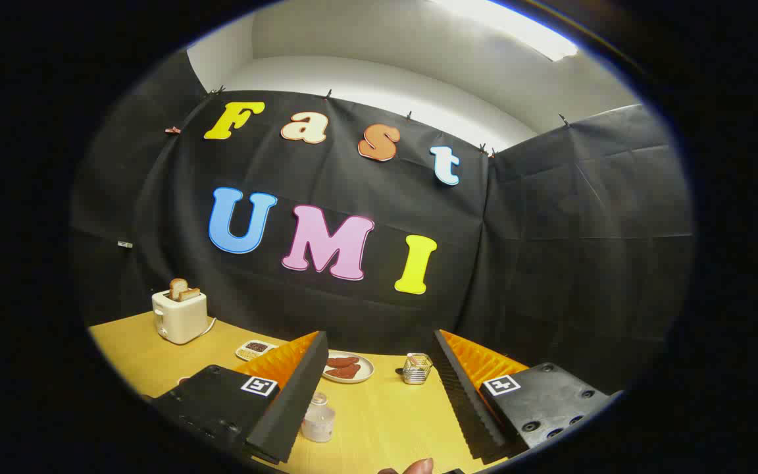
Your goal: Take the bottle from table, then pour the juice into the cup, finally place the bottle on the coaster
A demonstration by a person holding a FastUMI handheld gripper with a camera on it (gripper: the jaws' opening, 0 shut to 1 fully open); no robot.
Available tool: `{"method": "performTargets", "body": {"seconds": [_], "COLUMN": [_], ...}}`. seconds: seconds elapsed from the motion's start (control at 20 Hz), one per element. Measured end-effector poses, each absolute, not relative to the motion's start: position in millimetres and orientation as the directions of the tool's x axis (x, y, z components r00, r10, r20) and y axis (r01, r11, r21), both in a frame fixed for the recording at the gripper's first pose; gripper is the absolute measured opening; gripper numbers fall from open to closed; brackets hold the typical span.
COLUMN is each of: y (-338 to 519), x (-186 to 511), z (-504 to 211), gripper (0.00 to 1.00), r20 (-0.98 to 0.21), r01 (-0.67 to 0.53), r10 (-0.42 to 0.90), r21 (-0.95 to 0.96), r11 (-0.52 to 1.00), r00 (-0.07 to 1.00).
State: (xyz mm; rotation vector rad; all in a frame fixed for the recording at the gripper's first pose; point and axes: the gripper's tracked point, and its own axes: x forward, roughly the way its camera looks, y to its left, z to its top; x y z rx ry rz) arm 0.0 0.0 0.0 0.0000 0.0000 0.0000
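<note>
The gripper (376,401) is hanging wide open, holding nothing. The bottle (318,417) is standing on the surface (385,415) between its fingers, beside the left one; no label is readable.

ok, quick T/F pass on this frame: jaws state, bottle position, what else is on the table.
1. The gripper has its jaws wide open, holding nothing. True.
2. The small clear bottle stands upright on the table, beside the left finger's inner face. True.
3. The toaster is empty. False: two bread slices stick out of its top.
4. The plate beyond the fingers holds reddish-brown pieces of food. True.
5. The small metal wire basket sits on top of the plate. False: it stands on the table, apart from the plate, on the right finger's side.
</note>
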Motion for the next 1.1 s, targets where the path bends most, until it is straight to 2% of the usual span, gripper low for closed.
{"method": "performTargets", "body": {"seconds": [0.65,1.1], "y": [32.5,45.9], "x": [8.2,10.7], "z": [7.7,-14.9], "gripper": [0.97,0.97], "r20": [0.036,0.042], "r01": [-0.039,-0.067], "r10": [0.038,0.065], "r21": [0.030,0.043], "r11": [0.999,0.997], "r00": [0.999,0.997]}}
